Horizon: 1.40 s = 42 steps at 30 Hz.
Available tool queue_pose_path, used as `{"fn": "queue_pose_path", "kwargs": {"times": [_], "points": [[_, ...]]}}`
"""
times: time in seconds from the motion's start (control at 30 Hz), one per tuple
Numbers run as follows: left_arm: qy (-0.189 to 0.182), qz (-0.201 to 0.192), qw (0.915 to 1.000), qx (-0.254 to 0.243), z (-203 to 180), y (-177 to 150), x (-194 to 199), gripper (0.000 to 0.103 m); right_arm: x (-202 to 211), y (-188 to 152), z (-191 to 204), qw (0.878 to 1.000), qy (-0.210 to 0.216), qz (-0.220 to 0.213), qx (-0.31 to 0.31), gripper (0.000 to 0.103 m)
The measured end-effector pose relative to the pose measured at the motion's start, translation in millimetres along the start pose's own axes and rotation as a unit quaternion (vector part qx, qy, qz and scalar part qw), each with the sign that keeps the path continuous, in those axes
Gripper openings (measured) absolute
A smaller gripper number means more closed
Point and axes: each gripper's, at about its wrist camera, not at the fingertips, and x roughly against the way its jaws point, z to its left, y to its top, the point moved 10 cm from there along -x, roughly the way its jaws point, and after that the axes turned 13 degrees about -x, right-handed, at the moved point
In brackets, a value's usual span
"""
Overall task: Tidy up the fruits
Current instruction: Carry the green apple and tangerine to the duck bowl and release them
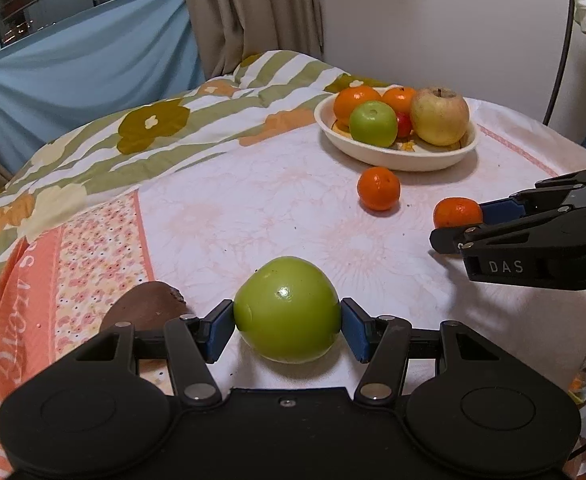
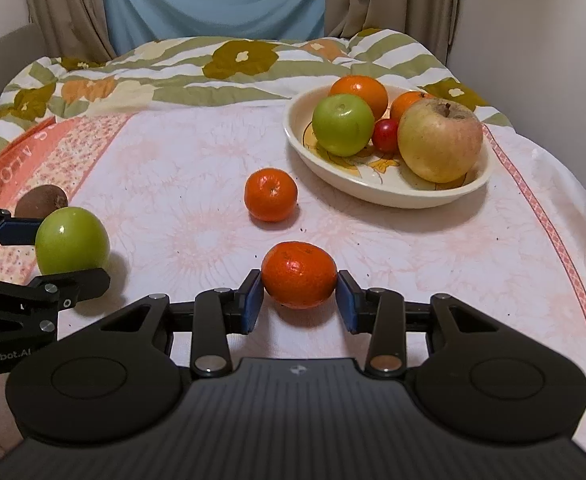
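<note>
Floral cloth [image 2: 197, 152] bears both: left gripper [image 1: 287, 326] clamps green apple [image 1: 287, 314]; right gripper [image 2: 299, 300] pinches mandarin [image 2: 299, 275], bowl [image 2: 413, 196] at one o'clock.

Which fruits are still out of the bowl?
Four out: green apple in the left gripper, mandarin in the right gripper, a loose mandarin, a brown fruit. The bowl holds five.

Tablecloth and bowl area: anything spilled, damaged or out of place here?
Nothing spilled or damaged. Small dark specks dot the tablecloth near the loose tangerine. A brown fruit lies apart at the cloth's edge, behind the green apple in the left gripper. The bowl sits upright.
</note>
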Motion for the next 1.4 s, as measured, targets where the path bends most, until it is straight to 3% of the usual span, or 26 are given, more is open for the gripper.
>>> {"fn": "queue_pose_path", "kwargs": {"times": [0.23,0.7,1.03,1.4], "points": [[0.007,-0.016,0.9998,0.007,1.8,22.3,17.8,0.061,20.3,22.0,-6.1,1.000,0.008,-0.016,-0.009,0.054],[0.012,-0.051,0.9986,0.007,-8.0,98.9,35.1,0.061,53.9,80.8,-44.4,0.999,0.017,-0.043,-0.022,0.054],[0.004,-0.046,0.9989,0.002,-31.4,139.1,1.2,0.061,45.8,118.2,-78.7,0.998,0.030,-0.045,-0.013,0.054],[-0.006,-0.018,0.9998,-0.006,-61.7,160.6,-49.8,0.061,8.9,146.6,-103.6,0.998,0.053,-0.032,0.007,0.054]]}}
